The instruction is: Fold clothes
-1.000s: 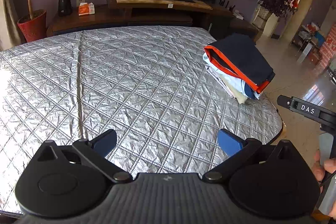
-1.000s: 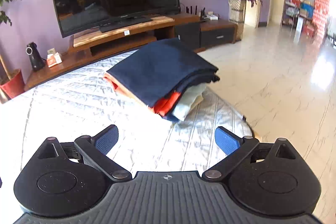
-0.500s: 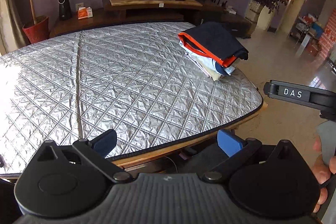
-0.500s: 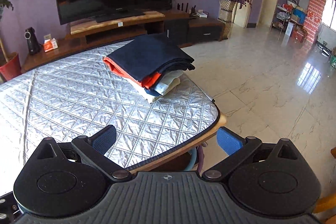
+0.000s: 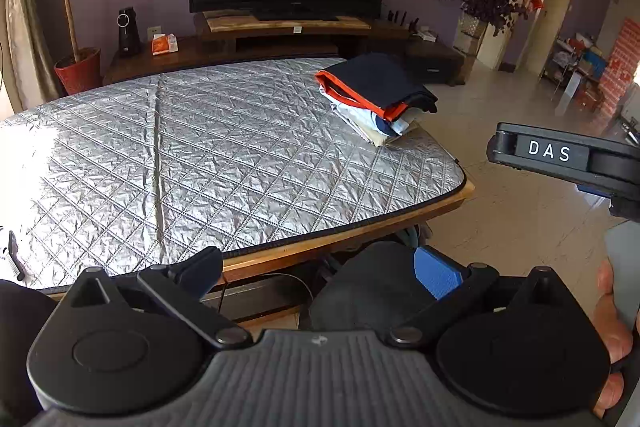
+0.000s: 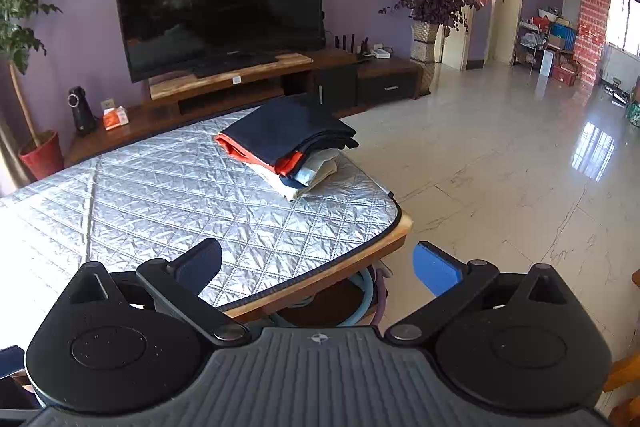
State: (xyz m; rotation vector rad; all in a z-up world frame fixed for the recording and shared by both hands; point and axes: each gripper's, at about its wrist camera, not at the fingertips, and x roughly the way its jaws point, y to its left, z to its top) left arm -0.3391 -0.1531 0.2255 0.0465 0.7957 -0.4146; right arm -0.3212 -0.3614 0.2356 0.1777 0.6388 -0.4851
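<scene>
A stack of folded clothes [image 5: 376, 95], navy on top with an orange edge over pale pieces, lies at the far right corner of the silver quilted table [image 5: 200, 163]. It also shows in the right wrist view [image 6: 292, 143]. My left gripper [image 5: 320, 271] is open and empty, held back past the table's near edge. My right gripper [image 6: 318, 267] is open and empty, over the table's near right corner [image 6: 376, 223]. The right gripper's body [image 5: 560, 159] shows at the right of the left wrist view.
A TV [image 6: 224, 7] on a wooden stand [image 6: 240, 83] stands behind the table. A potted plant [image 5: 76, 67] is at the back left, a dark vase plant [image 6: 428, 7] at the back right. Tiled floor [image 6: 500, 167] lies to the right. A dark stool [image 5: 372, 291] sits under the table edge.
Both grippers have pulled back and up from the table; the clothes stack now looks farther away. Both stay open and empty.
</scene>
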